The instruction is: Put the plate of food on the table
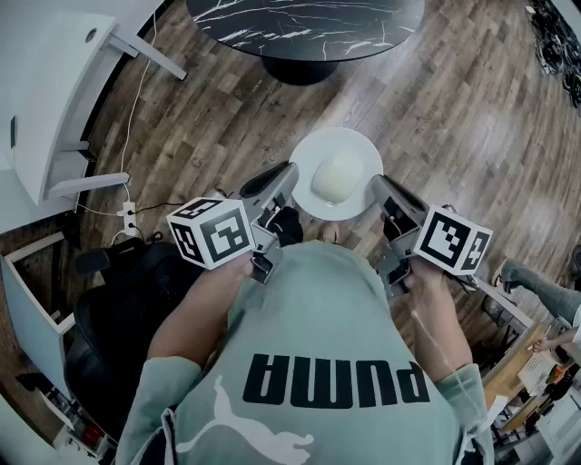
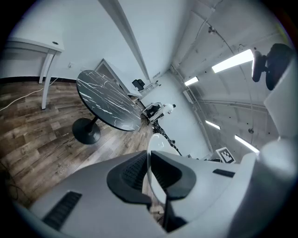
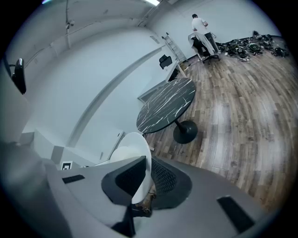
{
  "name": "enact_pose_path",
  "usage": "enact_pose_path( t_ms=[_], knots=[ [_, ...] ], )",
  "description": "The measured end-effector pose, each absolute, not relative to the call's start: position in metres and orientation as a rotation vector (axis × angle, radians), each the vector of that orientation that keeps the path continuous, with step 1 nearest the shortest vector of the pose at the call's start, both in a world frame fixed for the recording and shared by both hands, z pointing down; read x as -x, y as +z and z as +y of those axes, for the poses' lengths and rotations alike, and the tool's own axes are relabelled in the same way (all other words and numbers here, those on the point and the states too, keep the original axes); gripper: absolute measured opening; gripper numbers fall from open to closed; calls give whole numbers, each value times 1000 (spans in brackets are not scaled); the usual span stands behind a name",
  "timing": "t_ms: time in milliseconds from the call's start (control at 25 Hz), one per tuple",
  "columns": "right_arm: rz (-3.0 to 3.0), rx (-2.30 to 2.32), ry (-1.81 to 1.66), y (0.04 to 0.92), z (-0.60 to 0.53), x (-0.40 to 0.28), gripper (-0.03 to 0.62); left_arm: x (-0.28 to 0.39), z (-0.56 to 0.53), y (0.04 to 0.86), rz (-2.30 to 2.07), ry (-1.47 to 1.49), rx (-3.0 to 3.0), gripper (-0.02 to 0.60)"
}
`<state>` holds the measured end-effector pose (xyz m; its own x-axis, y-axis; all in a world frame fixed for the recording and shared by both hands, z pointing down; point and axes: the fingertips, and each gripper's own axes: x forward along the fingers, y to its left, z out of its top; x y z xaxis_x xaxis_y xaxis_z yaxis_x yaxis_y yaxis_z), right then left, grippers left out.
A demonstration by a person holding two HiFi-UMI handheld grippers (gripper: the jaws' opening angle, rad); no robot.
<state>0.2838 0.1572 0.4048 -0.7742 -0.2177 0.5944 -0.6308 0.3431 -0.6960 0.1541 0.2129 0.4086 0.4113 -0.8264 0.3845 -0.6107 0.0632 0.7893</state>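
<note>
head view: white plate (image 1: 310, 151) is held over the wood floor (image 1: 209, 118), at 12 o'clock from the person's torso (image 1: 318, 345). a pale mound of food (image 1: 338, 177) sits at the plate's centre. the plate's 9 o'clock rim is clamped by the left gripper (image 1: 290, 171), the 3 o'clock rim by the right gripper (image 1: 376, 183). the round black marble bench (image 1: 304, 23) is seen further out at 12 o'clock, well apart from the plate, with nothing seen on the part in view. a white desk (image 1: 54, 82) is seen at 10 o'clock.

left gripper view: jaws are closed on the plate rim, which is seen edge-on between the ribbed pads (image 2: 132, 172). the bench is seen at 11 o'clock, beyond the plate. the marker cube (image 2: 225, 155) of the right gripper shows at 3 o'clock.

right gripper view: jaws are closed on the opposite rim; plate and food mound are seen rising at 11 o'clock from the jaws. the bench is seen at 12 o'clock, on its single pedestal foot (image 3: 185, 132). a person (image 3: 200, 23) in white is seen far off at 1 o'clock.
</note>
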Motion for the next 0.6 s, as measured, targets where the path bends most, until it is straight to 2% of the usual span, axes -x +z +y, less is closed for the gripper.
enact_pose_path(
  t_ms=[600],
  knots=[
    [-2246,-788,1370,387,134,-195,40,-65,186,387,-1293,-289,-1698,31]
  ],
)
